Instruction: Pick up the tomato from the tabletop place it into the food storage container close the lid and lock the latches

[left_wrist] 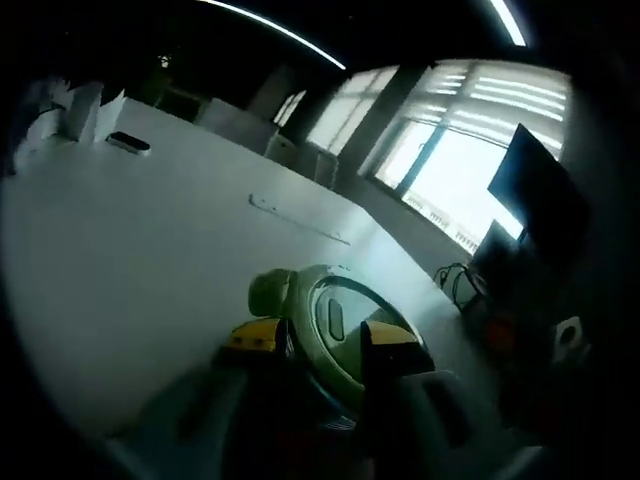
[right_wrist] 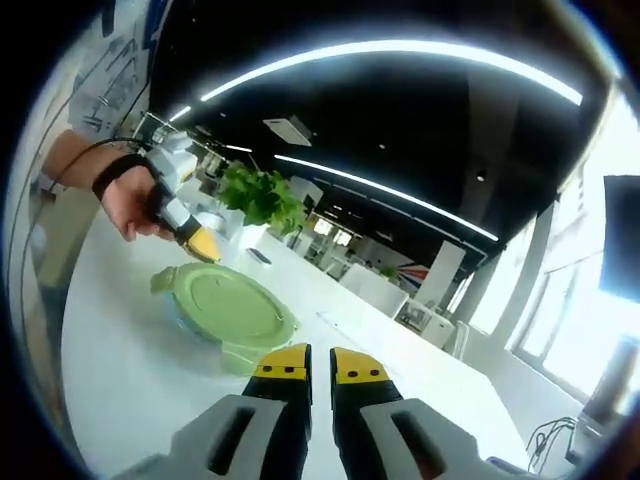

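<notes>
My left gripper (left_wrist: 320, 345) straddles the container's green lid (right_wrist: 228, 308) at a latch tab, grip unclear; right gripper (right_wrist: 320, 372) clenched, empty. Lid looks stiff plastic, slick; press tabs at rim.

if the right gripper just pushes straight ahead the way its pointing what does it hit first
Most likely the near rim of the round green container lid, which lies on the white table just ahead of the right gripper. Its jaws look nearly shut with nothing between them. Depth is hard to judge here.

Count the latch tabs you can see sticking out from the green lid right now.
2. In the right gripper view, one latch tab is on the lid's far-left edge, beneath the left claw; another latch tab faces the right claw. Others may be hidden.
</notes>
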